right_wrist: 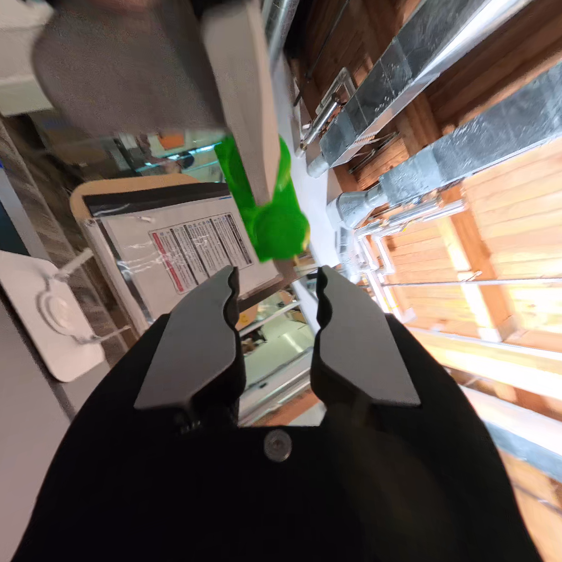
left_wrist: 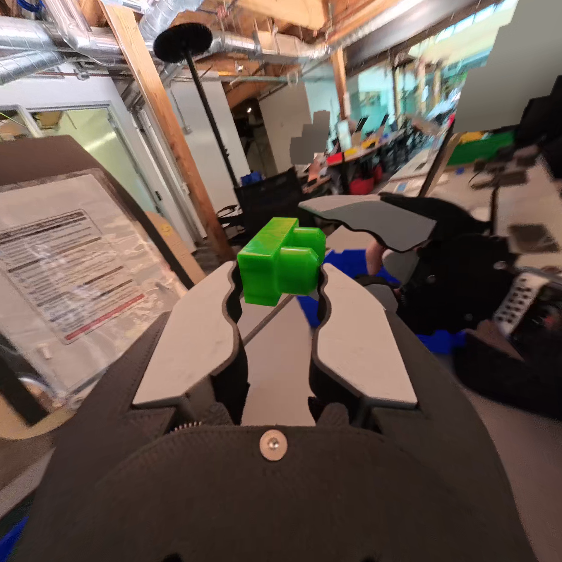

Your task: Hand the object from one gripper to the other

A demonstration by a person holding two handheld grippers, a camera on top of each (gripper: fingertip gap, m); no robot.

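Green block point(right_wrist: 273, 225) blurred, partly behind finger point(right_wrist: 243, 121).

Silver ducts point(left_wrist: 36, 57) under wooden ceiling beams point(right_wrist: 501, 213), slanted wooden post point(left_wrist: 164, 133), black pole lamp point(left_wrist: 182, 42), plastic-wrapped labelled panel point(left_wrist: 70, 273), blue bins point(left_wrist: 349, 267), cluttered desks point(left_wrist: 359, 152) behind.

1. The plastic block point(left_wrist: 279, 261) sits between the tips of the left gripper point(left_wrist: 276, 273), held off any surface.
2. The right gripper point(left_wrist: 395, 231) lies to its right and slightly behind, apart from it.
3. A wrapped panel point(left_wrist: 70, 273) stands left; a pole point(left_wrist: 209, 121) rises behind.
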